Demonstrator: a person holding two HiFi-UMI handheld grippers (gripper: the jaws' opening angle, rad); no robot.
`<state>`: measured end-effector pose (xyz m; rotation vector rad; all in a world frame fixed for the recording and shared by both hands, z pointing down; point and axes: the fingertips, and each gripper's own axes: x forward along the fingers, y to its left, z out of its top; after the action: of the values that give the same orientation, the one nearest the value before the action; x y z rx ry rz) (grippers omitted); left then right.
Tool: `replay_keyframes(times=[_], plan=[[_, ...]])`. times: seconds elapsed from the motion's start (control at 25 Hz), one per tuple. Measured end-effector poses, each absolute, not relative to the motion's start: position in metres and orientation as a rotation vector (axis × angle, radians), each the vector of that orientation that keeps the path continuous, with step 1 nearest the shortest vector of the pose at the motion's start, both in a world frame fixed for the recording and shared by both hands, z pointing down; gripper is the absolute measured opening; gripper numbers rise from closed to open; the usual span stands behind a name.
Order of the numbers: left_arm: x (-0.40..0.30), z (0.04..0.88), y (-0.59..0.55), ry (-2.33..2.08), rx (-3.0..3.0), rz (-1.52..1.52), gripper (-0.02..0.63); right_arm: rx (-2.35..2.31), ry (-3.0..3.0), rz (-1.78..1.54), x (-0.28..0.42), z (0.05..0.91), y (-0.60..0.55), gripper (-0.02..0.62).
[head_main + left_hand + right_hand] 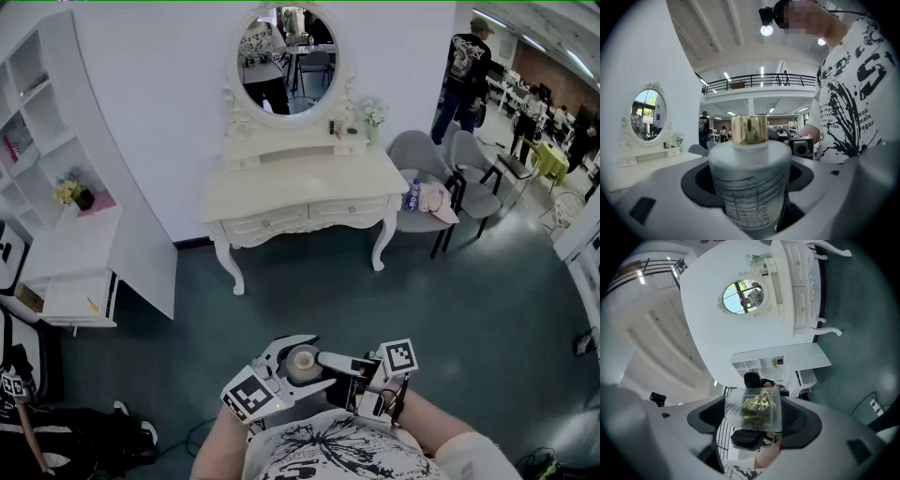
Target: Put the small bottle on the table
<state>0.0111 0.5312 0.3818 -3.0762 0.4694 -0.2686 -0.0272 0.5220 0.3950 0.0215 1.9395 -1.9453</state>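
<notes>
Both grippers are held close to the person's chest, a few steps from the white dressing table (300, 183). My left gripper (298, 367) is shut on a frosted white bottle (750, 180) with a gold cap (749, 129); the bottle stands upright between the dark pads. It shows as a round shape (302, 361) in the head view. My right gripper (367, 386) is shut on a clear glass bottle (754, 409) with a gold pattern and a black cap (747, 438), its cap end toward the person. The right gripper's bottle is hidden in the head view.
An oval mirror (286, 58) stands on the dressing table with small items beside it. Grey chairs (427, 183) with a water bottle (413, 195) stand right of it. A white shelf unit (66, 216) is at left. A person (466, 70) stands far back right.
</notes>
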Motion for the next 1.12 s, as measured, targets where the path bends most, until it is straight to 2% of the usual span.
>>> replay_keyframes(times=[1.12], plan=[[-0.019,0.387,0.495,0.537,-3.128,-0.256,0.354,0.023,1.924,-2.034,-0.056,0.402,0.488,0.370]])
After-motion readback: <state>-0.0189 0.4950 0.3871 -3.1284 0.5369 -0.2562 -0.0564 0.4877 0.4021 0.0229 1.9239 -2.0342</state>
